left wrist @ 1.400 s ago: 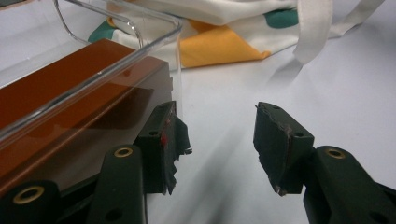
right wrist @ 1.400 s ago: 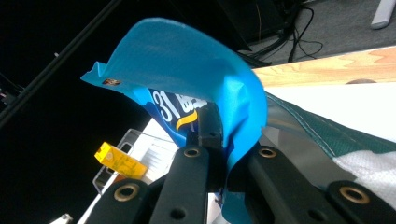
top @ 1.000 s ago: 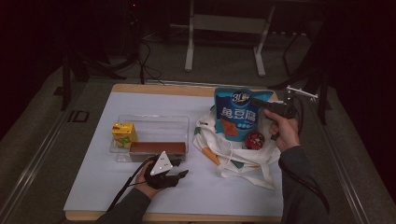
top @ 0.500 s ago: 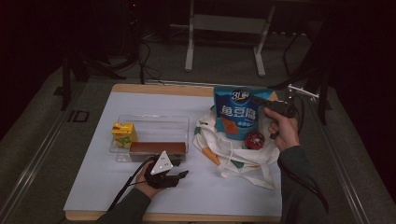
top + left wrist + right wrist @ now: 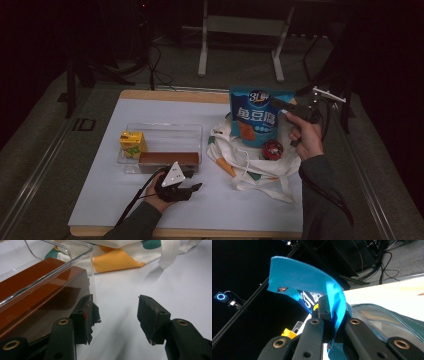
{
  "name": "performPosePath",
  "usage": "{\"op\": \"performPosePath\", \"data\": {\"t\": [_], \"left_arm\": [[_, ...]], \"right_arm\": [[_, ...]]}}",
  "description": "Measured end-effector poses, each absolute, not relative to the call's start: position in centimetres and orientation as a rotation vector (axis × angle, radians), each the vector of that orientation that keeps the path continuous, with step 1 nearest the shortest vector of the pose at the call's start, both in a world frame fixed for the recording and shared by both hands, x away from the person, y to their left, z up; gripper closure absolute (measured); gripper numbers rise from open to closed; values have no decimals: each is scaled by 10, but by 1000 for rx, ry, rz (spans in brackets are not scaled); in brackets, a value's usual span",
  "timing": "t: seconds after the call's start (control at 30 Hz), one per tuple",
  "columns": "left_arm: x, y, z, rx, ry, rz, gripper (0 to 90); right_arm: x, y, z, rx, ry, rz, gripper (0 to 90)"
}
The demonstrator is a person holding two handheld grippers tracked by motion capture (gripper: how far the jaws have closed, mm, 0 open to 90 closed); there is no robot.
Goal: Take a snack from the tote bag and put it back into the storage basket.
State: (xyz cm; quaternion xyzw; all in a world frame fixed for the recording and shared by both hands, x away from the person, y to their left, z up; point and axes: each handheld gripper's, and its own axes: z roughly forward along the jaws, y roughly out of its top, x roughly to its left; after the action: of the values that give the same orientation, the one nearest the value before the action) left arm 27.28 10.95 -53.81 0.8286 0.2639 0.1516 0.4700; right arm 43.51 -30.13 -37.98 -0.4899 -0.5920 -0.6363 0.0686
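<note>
High view: the right tool (image 5: 283, 106) is clamped on the top right corner of an upright blue snack bag (image 5: 254, 117), held above the tote bag (image 5: 250, 162) by the surface's right edge. The left tool (image 5: 192, 187), jaws apart and empty, rests near the front edge, well left of the bag.

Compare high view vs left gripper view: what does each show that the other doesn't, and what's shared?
High view alone: the right gripper shut on the top edge of the blue bag, which it holds upright; a yellow carton in the clear tray; a red round thing on the tote.

Left gripper view alone: the left gripper with its jaws apart and nothing between them, over bare table beside the tray's corner.

Shared: tray, brown box, tote, white table.
</note>
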Motion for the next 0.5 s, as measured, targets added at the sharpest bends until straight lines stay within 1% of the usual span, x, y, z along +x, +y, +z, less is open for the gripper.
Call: {"op": "performPosePath", "data": {"t": [0.5], "left_arm": [[273, 109, -538, 2031, 645, 370, 469]], "right_arm": [[428, -295, -360, -1415, -1771, -1966, 886]]}}
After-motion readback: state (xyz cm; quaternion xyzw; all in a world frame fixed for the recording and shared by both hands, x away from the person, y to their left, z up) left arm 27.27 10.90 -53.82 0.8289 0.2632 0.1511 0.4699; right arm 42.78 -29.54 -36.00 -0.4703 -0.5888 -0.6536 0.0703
